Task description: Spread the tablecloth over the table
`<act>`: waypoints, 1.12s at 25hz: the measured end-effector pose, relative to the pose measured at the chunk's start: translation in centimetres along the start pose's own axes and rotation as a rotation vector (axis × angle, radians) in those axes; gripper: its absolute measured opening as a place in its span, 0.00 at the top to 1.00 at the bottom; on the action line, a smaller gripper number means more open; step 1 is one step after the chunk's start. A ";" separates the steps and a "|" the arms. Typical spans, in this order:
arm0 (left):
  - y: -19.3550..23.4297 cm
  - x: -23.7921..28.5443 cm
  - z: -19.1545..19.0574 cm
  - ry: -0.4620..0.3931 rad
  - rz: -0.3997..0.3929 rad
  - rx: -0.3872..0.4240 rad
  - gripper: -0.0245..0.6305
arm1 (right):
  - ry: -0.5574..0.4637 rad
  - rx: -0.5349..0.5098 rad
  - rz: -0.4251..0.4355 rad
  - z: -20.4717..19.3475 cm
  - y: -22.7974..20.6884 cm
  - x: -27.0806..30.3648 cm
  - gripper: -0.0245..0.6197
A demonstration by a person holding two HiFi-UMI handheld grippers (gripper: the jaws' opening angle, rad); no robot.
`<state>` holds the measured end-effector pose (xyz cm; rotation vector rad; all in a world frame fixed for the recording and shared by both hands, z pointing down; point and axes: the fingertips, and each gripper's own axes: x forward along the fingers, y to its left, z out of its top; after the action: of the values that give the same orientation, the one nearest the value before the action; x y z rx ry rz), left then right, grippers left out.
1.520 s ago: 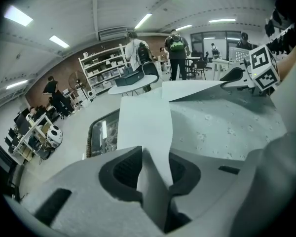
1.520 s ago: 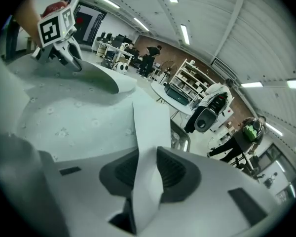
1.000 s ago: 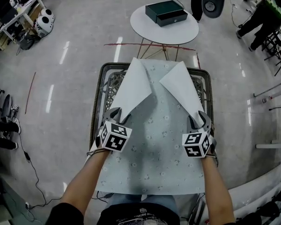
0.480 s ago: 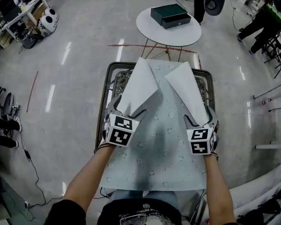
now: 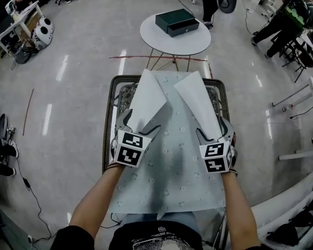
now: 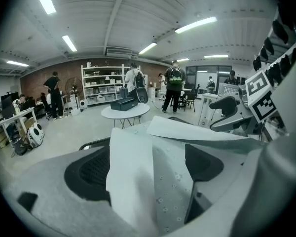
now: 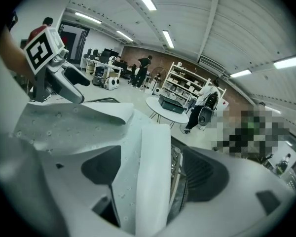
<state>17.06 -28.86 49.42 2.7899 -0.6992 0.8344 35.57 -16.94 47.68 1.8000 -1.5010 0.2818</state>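
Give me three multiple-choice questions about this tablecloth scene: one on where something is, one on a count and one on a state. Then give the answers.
1. Where does the dark box sit?
A) on a chair
B) on the floor
C) on the round table

2. How many corners of the tablecloth are folded back, white side up?
A) one
B) two
C) four

3. How do the jaws of the left gripper and right gripper stand?
A) apart
B) pressed shut
C) out of view

Answers:
1 C, the box rests on the white tabletop beyond the cloth.
2 B, the two far corners lie turned back toward the grippers.
3 A, both have just been opening, and each has a folded flap lying loose between its jaws.
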 end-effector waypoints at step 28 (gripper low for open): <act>-2.9 2.4 1.2 -0.018 0.001 -0.054 0.31 | 0.300 -0.249 0.139 -8.2 3.1 8.6 0.42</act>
<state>20.74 -27.56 49.69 2.7532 -0.7146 0.7797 37.54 -17.99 59.75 1.3934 -1.3815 0.3966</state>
